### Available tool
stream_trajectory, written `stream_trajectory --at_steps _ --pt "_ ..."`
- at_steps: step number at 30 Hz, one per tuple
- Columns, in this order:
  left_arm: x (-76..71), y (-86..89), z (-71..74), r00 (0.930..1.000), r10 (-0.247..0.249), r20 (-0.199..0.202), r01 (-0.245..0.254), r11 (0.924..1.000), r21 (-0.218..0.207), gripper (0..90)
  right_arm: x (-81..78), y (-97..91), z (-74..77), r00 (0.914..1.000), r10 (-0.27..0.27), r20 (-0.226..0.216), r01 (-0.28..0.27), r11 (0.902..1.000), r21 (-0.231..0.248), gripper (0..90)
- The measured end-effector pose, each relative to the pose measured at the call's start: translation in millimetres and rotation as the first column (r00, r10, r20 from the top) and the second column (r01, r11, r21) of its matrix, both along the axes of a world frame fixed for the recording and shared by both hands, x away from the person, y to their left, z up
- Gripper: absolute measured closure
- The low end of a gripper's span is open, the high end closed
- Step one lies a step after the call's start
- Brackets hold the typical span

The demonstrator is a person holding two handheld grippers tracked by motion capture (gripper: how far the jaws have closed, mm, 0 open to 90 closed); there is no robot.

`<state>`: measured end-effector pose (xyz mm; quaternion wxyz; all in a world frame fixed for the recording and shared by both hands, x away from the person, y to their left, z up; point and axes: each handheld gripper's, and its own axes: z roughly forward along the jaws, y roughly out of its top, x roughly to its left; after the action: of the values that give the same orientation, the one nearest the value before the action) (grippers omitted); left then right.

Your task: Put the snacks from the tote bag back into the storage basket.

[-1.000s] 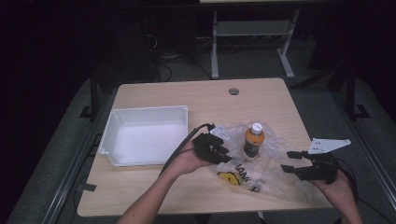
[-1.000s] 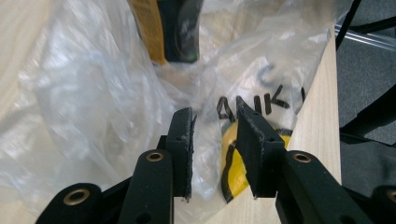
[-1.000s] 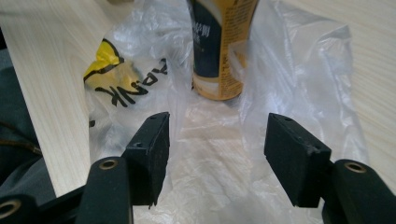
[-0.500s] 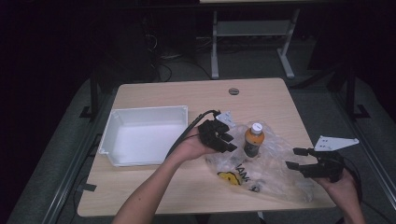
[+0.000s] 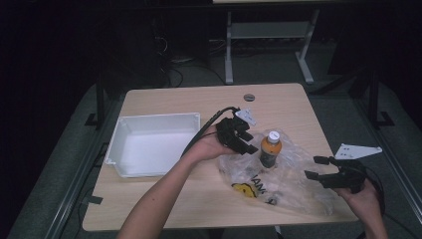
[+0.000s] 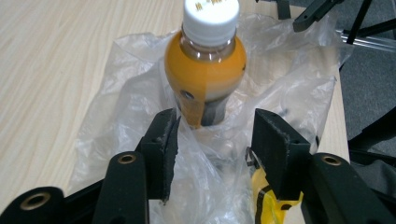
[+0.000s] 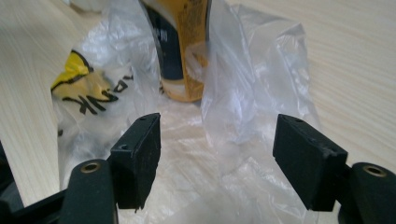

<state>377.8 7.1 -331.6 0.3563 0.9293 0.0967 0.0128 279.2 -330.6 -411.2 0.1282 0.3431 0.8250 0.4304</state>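
Observation:
A bottle of orange drink with a white cap stands upright on a crumpled clear plastic bag with a yellow print, right of the table's middle. My left gripper hovers just left of the bottle and points at it. Its jaws have just been opening. They stand open in the left gripper view, with bag film between them and the bottle just past the tips. My right gripper is at the bag's right edge. Its jaws have also just been opening, and they stand open over the film, facing the bottle.
A white tray sits on the table's left half, close to my left forearm. A round grey grommet is set in the tabletop near its far edge. Beyond the table stands a metal frame on a dark floor.
My left gripper has risen and moved away from the bag's near left part, up beside the bottle, with its jaws spread wider. My right gripper has kept its place, with its jaws a little wider.

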Motion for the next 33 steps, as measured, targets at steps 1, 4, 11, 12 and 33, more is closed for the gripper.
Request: stream_trajectory --at_steps 1,4,11,12,33 --pt "0.4 -0.8 1.2 1.0000 0.004 0.007 -0.004 1.0000 -0.003 48.5 0.0 -0.6 1.0 1.0000 -0.006 0.003 0.006 1.0000 0.000 30.6" --pt "3.0 -2.8 4.2 0.9999 0.003 0.015 -0.003 1.0000 -0.008 47.2 0.2 -2.4 1.8 0.9999 -0.010 0.009 0.010 0.9999 0.011 29.8" --pt "5.2 -8.3 11.1 0.9999 -0.003 0.017 0.003 0.9998 -0.019 42.1 0.4 -2.5 1.5 0.9999 -0.008 0.010 0.008 1.0000 0.004 29.1" --pt "5.8 -9.1 11.7 0.9998 -0.006 0.017 0.006 0.9998 -0.021 41.9 0.3 -2.3 1.4 0.9999 -0.009 0.009 0.009 1.0000 0.004 29.1" --pt "12.7 -41.5 11.9 0.9986 -0.053 -0.003 0.053 0.9978 0.039 33.6 1.5 -3.6 2.6 0.9997 -0.012 0.020 0.012 0.9997 0.021 29.6"
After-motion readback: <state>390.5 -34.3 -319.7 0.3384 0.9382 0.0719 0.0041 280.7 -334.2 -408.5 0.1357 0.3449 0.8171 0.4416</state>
